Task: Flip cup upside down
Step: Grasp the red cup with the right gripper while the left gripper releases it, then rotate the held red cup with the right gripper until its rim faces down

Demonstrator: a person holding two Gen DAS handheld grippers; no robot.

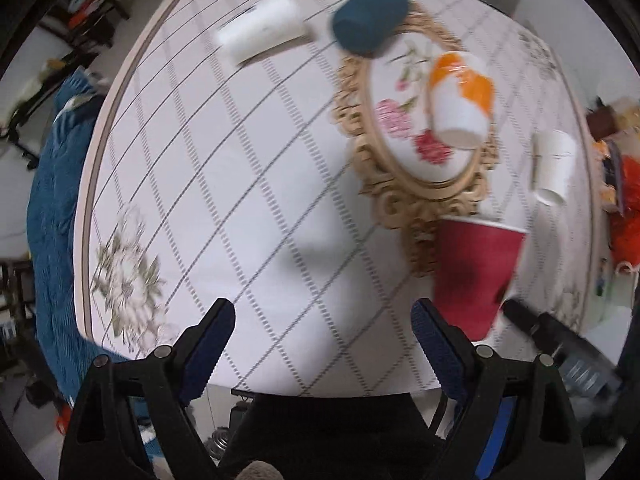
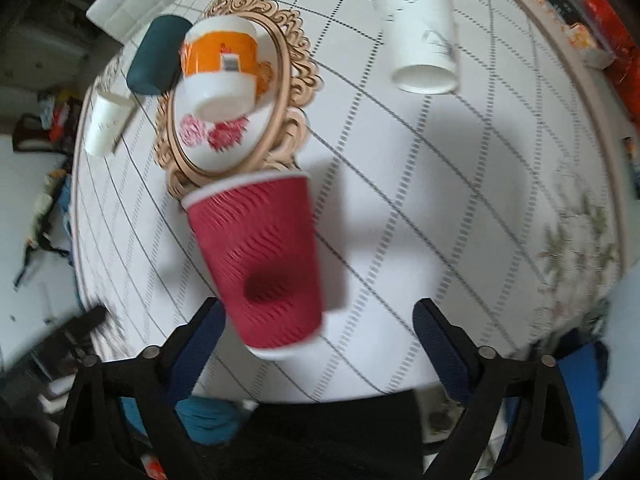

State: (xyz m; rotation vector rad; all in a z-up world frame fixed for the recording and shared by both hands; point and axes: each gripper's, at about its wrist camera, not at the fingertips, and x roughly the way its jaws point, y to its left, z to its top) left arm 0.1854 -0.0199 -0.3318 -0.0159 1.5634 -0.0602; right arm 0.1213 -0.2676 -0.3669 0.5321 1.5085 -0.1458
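Left wrist view: the left gripper [image 1: 323,322] hovers with jaws spread and nothing between them above the checked tablecloth [image 1: 224,184]. The red cup [image 1: 474,272] stands to its right beside an ornate tray [image 1: 404,184], where an orange-and-white cup [image 1: 460,100] sits inverted.

Right wrist view: the right gripper [image 2: 318,322] is released, jaws wide; the ribbed red cup [image 2: 264,256], dented, stands rim-up just ahead of its left finger. A white cup [image 2: 420,32] sits inverted beyond.
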